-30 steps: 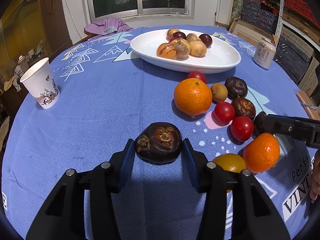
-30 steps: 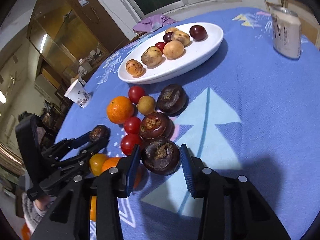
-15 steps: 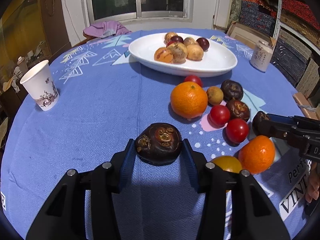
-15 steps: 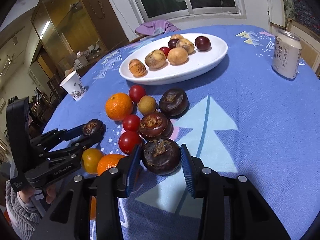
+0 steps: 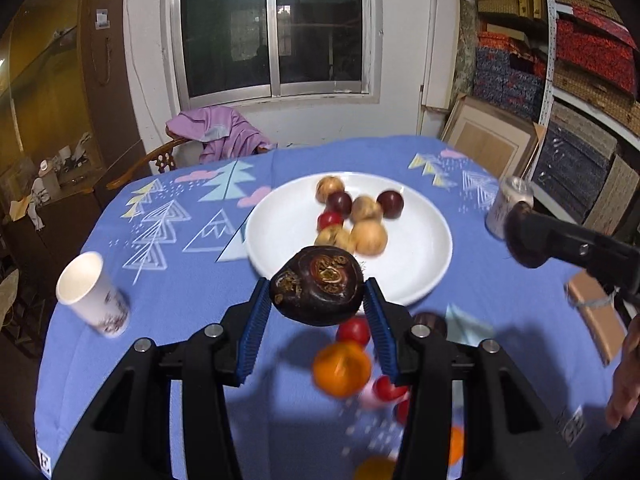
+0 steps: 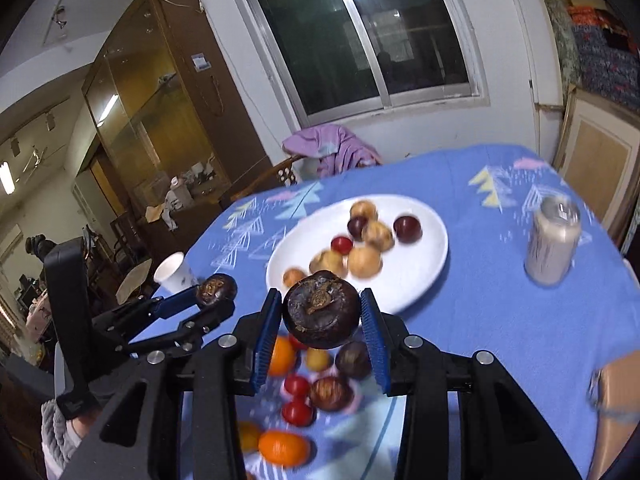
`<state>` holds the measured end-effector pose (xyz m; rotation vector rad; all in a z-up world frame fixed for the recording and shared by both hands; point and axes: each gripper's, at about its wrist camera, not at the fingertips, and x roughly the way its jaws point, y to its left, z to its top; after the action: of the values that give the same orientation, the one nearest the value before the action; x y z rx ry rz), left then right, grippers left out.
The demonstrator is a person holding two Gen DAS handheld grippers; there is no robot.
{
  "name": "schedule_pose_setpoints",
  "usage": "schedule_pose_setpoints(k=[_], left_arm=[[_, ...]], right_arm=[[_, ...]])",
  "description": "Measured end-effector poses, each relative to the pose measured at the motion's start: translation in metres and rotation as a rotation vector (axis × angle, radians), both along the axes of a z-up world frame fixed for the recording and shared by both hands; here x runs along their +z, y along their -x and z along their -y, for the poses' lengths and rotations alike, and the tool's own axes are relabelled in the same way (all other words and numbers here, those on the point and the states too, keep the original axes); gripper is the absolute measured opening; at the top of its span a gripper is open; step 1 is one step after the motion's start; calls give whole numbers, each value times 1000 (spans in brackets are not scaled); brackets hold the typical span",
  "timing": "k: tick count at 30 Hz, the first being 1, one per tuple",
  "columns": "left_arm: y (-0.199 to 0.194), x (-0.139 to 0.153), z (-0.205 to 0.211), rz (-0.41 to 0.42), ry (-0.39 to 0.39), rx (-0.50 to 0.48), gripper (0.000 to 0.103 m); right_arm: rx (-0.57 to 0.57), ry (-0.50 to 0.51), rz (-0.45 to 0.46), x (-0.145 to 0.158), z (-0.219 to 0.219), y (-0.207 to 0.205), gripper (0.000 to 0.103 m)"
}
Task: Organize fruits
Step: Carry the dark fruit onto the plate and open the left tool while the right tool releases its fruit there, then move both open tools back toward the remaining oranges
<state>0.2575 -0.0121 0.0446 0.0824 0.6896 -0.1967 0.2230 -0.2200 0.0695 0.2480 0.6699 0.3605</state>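
Each gripper is clamped on a dark mangosteen: left gripper, right gripper. The white plate lies just ahead, toward frame centre, apparently nearer the left.

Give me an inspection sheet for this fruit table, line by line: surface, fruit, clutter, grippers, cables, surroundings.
Surface: round table under a blue patterned cloth.
Job's things: white plate holding several small fruits; loose oranges, tomatoes and dark fruits on the cloth nearer the cameras.
Clutter: paper cup at the table's left edge, can at the right.
Grippers: left gripper shut on a mangosteen, lifted clear of the cloth; right gripper shut on a second mangosteen, also lifted.
Cables: nothing seen.
Surroundings: dark window, purple garment over a chair, wooden cabinet at left, stacked boxes on shelves at right.
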Motion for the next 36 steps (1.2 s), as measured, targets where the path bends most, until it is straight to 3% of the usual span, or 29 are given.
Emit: schedule_pose_setpoints(k=[3,7,17,19,21,26,28,31,36], left_arm=[[-27,-6,17,-29,16,-15,47],[-48,-31,36,-70,-9,-41,47],[-71,-70,39,-126,-29,-51,48],[-71,-69,39,-119,-31,-52,58],[-68,-66,39,-105,-33,-52,64],[-55,-48,31,-70,-14,-38,66],[-45,-39,28,-44,-18,-23,73],[-25,-27,23,-9,-29,-16,75],[26,-31,2,21,-57,6,82]], right_arm=[[-15,-20,-40,-13,0,-34,41],[-51,36,-106,-45,-3,-73,41],[-77,88,-167,-81,-3,-105,42],[-85,92,-157,-80,-2,-104,51],[-95,85,-148,-77,1,-101,52],[-94,48,-103,-54,5,-85,52],[-84,47,-73,-40,3,-71,56],[-61,57,-28,-25,-2,-42,60],[-23,56,8,-20,-5,7,63]])
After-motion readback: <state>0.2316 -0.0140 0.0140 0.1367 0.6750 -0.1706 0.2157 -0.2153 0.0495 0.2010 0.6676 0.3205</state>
